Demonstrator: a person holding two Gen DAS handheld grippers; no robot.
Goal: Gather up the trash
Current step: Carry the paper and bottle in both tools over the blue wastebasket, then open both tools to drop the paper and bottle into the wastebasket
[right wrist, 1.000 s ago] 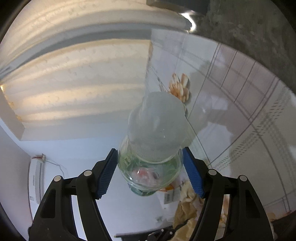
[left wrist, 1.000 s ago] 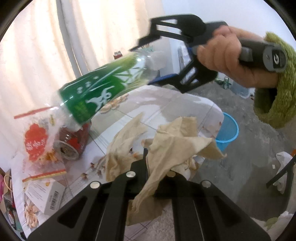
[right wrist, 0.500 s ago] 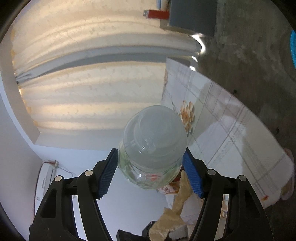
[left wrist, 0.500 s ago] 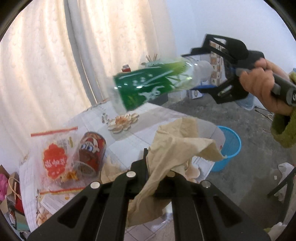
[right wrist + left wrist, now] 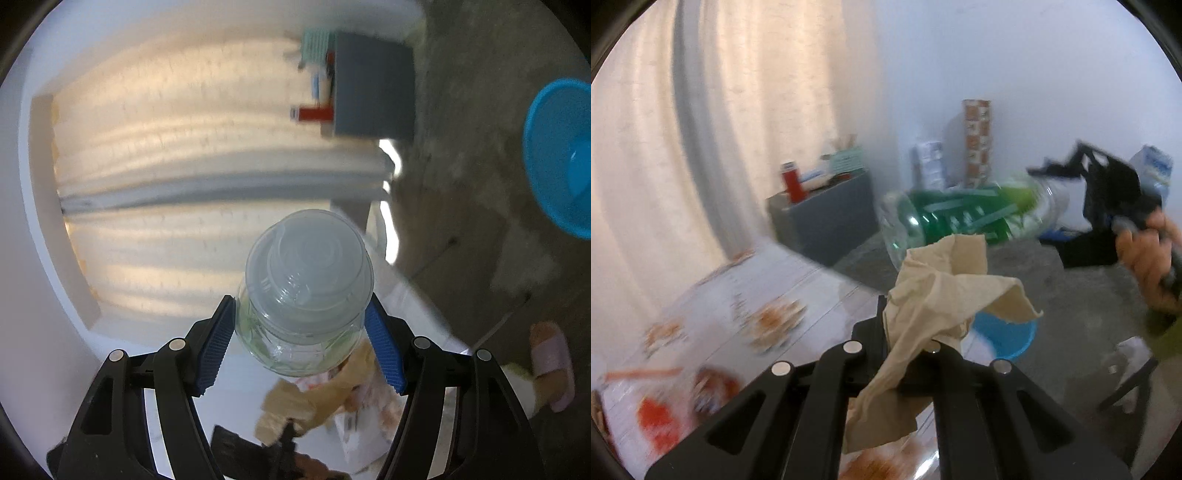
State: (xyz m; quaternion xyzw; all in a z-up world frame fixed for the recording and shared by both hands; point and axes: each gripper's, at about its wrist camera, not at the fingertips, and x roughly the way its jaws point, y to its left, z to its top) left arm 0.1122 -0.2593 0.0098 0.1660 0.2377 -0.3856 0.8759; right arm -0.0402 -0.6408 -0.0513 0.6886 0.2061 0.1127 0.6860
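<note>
My left gripper (image 5: 905, 332) is shut on a crumpled beige paper napkin (image 5: 945, 295), held above the table edge. My right gripper (image 5: 303, 339) is shut on a clear plastic bottle (image 5: 306, 291) with a green label, gripped near its neck between the blue pads (image 5: 216, 343). In the left wrist view the bottle (image 5: 960, 221) lies sideways in the air, with the right gripper (image 5: 1108, 192) at the far right. A blue trash bin (image 5: 1004, 334) stands on the floor below the napkin; it also shows in the right wrist view (image 5: 557, 155).
A white tiled table (image 5: 713, 306) holds a red snack bag (image 5: 653, 417), a can (image 5: 713, 387) and scattered shells. A grey cabinet (image 5: 827, 218) with a red can stands by the curtain. A foot in a pink slipper (image 5: 550, 365) is on the concrete floor.
Both grippers have swung right, away from the table, toward the blue bin. The bottle has moved right and lower in the left view. Both holds are unchanged.
</note>
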